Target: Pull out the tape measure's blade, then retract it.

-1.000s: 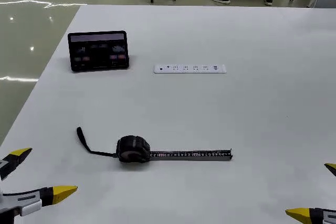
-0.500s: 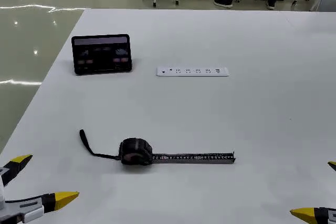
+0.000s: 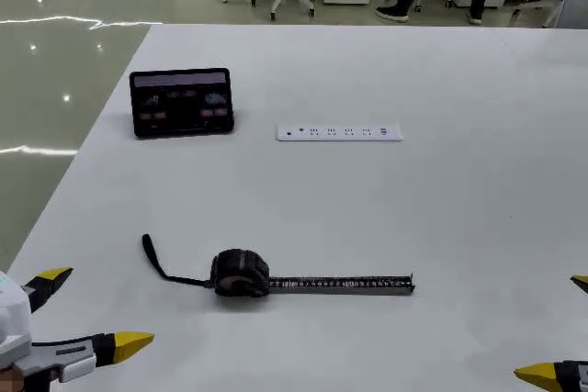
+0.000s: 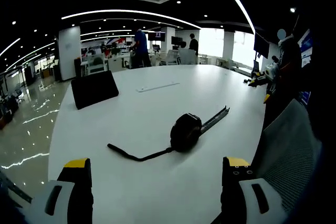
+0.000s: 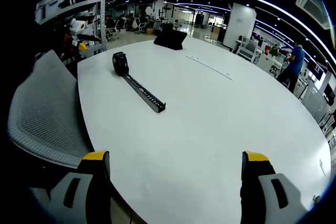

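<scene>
A black tape measure (image 3: 241, 274) lies on the white table (image 3: 367, 199), its blade (image 3: 342, 284) pulled out to the right and a black wrist strap (image 3: 158, 262) trailing left. The same tape measure (image 4: 185, 130) lies ahead of my left gripper (image 4: 156, 163), which is open and empty at the table's near left edge (image 3: 96, 311). My right gripper (image 5: 176, 157) is open and empty at the near right (image 3: 560, 328), with the tape measure (image 5: 121, 62) and its blade (image 5: 144, 93) far ahead of it.
A dark tablet (image 3: 181, 102) stands at the back left and a white power strip (image 3: 340, 133) lies behind the tape measure. A grey mesh chair back (image 5: 44, 108) sits by the near edge. Office chairs and people stand beyond the far edge.
The head view has tilted, so everything sits slightly lower in the picture. The tape measure and blade lie as before. Both grippers stay open near the front edge.
</scene>
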Demonstrator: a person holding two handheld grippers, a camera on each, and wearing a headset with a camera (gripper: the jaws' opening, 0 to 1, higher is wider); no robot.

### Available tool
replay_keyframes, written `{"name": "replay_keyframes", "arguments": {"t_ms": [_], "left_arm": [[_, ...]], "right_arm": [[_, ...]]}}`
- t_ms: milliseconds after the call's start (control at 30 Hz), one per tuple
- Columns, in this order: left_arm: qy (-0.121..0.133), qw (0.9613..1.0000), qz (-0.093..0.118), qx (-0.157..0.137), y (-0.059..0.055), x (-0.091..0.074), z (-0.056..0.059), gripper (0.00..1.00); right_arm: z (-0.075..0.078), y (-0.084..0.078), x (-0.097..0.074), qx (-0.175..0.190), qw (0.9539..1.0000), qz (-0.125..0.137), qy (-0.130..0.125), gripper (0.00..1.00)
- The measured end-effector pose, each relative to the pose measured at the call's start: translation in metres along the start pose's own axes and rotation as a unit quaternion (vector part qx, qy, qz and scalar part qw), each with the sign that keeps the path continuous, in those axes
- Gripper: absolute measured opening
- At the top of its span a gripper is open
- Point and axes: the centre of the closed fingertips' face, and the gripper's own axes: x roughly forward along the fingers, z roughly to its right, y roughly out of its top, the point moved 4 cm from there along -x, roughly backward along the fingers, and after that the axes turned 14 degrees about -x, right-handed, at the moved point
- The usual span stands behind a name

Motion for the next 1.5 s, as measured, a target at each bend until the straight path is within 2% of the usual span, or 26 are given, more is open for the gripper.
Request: {"name": "replay_keyframes", "arguments": {"t_ms": [67, 100, 167, 367, 433, 533, 667, 833, 867, 967, 1100, 1133, 1200, 1233, 1333, 1500], "left_arm": [[-0.003, 1.0, 0.008, 0.004, 0.009, 0.004, 0.006, 1.0], [-0.003, 0.9999, 0.009, 0.005, 0.011, 0.006, 0.008, 1.0], [-0.005, 0.9999, 0.011, 0.007, 0.014, 0.012, 0.014, 1.0], [0.003, 1.0, 0.002, -0.001, 0.009, 0.034, 0.024, 1.0], [0.003, 1.0, 0.004, -0.007, 0.011, 0.04, 0.03, 1.0], [0.006, 0.9999, 0.005, -0.008, 0.014, 0.048, 0.037, 1.0], [0.021, 0.9995, 0.012, -0.019, 0.02, 0.058, 0.047, 1.0], [0.048, 0.9979, 0.018, -0.038, 0.021, 0.071, 0.051, 1.0], [0.052, 0.9976, 0.02, -0.041, 0.02, 0.076, 0.048, 1.0], [0.068, 0.9966, 0.021, -0.042, 0.018, 0.084, 0.052, 1.0], [0.084, 0.9949, 0.033, -0.045, 0.016, 0.093, 0.057, 1.0], [0.09, 0.9939, 0.037, -0.05, 0.015, 0.095, 0.057, 1.0], [0.112, 0.9898, 0.06, -0.064, 0.013, 0.098, 0.059, 1.0], [0.106, 0.9909, 0.054, -0.063, 0.007, 0.101, 0.064, 1.0], [0.111, 0.9902, 0.048, -0.068, 0.0, 0.11, 0.068, 1.0], [0.126, 0.9882, 0.056, -0.066, -0.002, 0.121, 0.07, 1.0]], "right_arm": [[0.009, 0.0, 0.002, -0.016, 0.9997, -0.015, -0.007, 1.0], [0.011, 0.001, 0.004, -0.015, 0.9998, -0.013, -0.008, 1.0], [0.014, 0.005, 0.007, -0.005, 0.9999, -0.011, 0.005, 1.0], [0.018, 0.018, 0.02, -0.04, 0.9987, -0.017, 0.027, 1.0], [0.016, 0.021, 0.026, -0.057, 0.997, -0.028, 0.045, 1.0], [0.016, 0.03, 0.033, -0.072, 0.9953, -0.028, 0.058, 1.0], [0.015, 0.043, 0.043, -0.084, 0.9933, -0.024, 0.076, 1.0], [0.01, 0.054, 0.057, -0.108, 0.989, -0.026, 0.098, 1.0], [0.009, 0.055, 0.06, -0.112, 0.988, -0.027, 0.103, 1.0], [0.006, 0.059, 0.069, -0.123, 0.985, -0.028, 0.117, 1.0], [0.004, 0.064, 0.081, -0.131, 0.9822, -0.034, 0.13, 1.0], [0.003, 0.065, 0.084, -0.133, 0.9816, -0.035, 0.132, 1.0], [0.003, 0.068, 0.089, -0.14, 0.9796, -0.037, 0.139, 1.0], [0.004, 0.068, 0.093, -0.146, 0.9781, -0.04, 0.143, 0.99], [0.007, 0.07, 0.102, -0.156, 0.9755, -0.043, 0.149, 0.98], [0.011, 0.074, 0.116, -0.165, 0.9723, -0.045, 0.159, 0.98]]}}
